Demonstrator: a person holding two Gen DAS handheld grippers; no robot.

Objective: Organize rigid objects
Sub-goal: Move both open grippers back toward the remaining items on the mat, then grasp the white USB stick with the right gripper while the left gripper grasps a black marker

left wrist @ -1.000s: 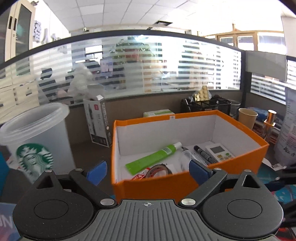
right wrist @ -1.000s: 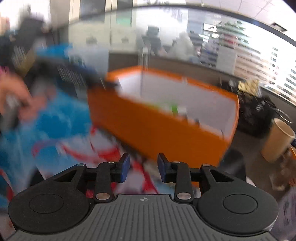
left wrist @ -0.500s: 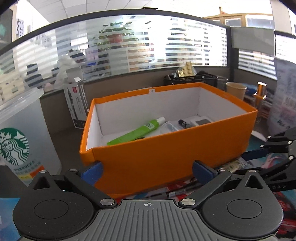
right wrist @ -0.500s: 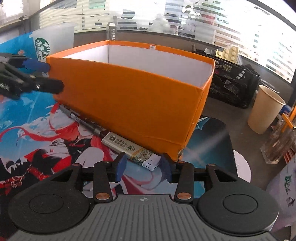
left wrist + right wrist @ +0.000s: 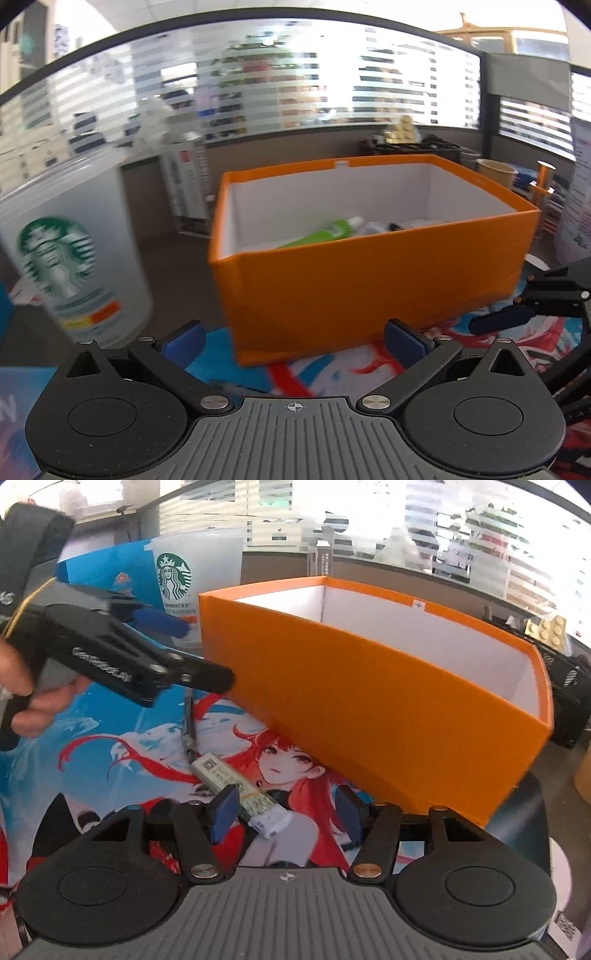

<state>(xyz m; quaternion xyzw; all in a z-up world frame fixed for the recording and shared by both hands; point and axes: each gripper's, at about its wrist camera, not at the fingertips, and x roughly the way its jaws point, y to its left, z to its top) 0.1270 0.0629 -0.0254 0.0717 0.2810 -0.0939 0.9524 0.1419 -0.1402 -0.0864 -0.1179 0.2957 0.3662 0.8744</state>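
An orange box with white inside stands on a printed desk mat; it also shows in the right wrist view. Inside lie a green tube and other small items. A white labelled stick-shaped object and a dark pen lie on the mat in front of the box. My right gripper is open, low over the white object's near end. My left gripper is open and empty, facing the box's front left corner; it also shows in the right wrist view.
A frosted Starbucks cup stands left of the box. A blue box stands behind the cup. A black wire basket and a paper cup stand right of the box. A partition wall runs behind.
My right gripper opened wider and moved in over the white object. My left gripper shifted left, so the box now sits more to the right in its view.
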